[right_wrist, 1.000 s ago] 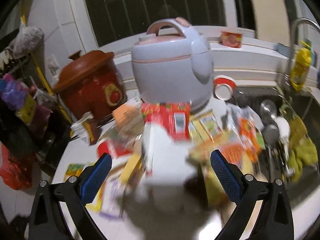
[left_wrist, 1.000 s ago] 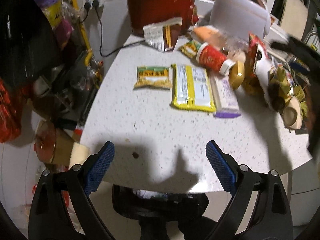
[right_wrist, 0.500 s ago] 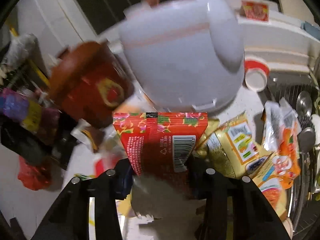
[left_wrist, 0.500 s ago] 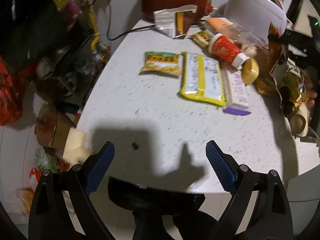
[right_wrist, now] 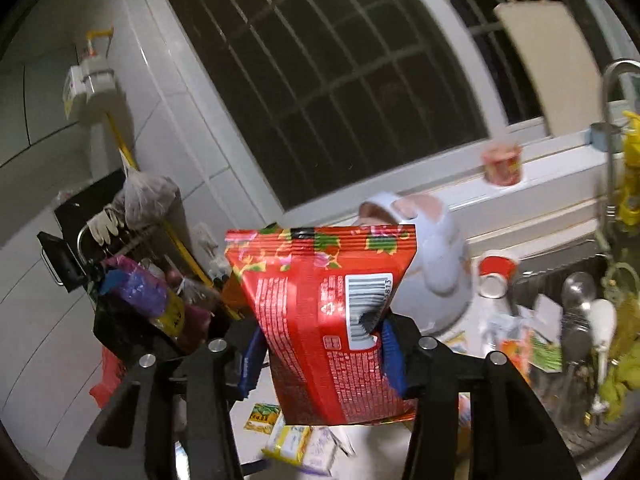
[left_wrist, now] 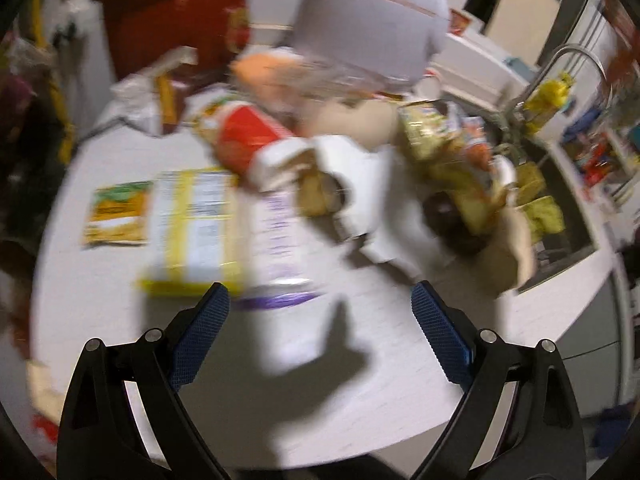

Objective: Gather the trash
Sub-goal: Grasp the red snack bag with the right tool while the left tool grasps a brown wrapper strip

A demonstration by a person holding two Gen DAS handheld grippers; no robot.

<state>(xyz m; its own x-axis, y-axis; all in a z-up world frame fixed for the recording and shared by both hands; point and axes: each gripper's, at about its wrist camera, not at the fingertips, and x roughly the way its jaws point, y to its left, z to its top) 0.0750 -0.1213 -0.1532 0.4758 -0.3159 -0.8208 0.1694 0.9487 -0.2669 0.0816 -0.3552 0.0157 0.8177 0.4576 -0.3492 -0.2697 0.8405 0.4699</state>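
Red snack bag (right_wrist: 328,320) upright, pinched in raised right tool (right_wrist: 320,356), aimed slightly downward

The white speckled countertop (left_wrist: 100,280) carries a green-yellow sachet (left_wrist: 118,213), a yellow packet (left_wrist: 196,228), a purple-edged packet (left_wrist: 280,248) and a rice cooker (left_wrist: 372,20).

- The window (right_wrist: 340,80) is dark, with white bars across it.
- A white sill (right_wrist: 560,184) runs under the window, on the far side.
- The wall (right_wrist: 40,100) on the left has big pale tiles.
- A yellow pipe (right_wrist: 120,136) goes down the left wall.
- The counter (left_wrist: 100,280) is white with tiny specks.
- A sink (left_wrist: 560,248) sits at the right, with a curved metal tap (left_wrist: 560,60) over it.
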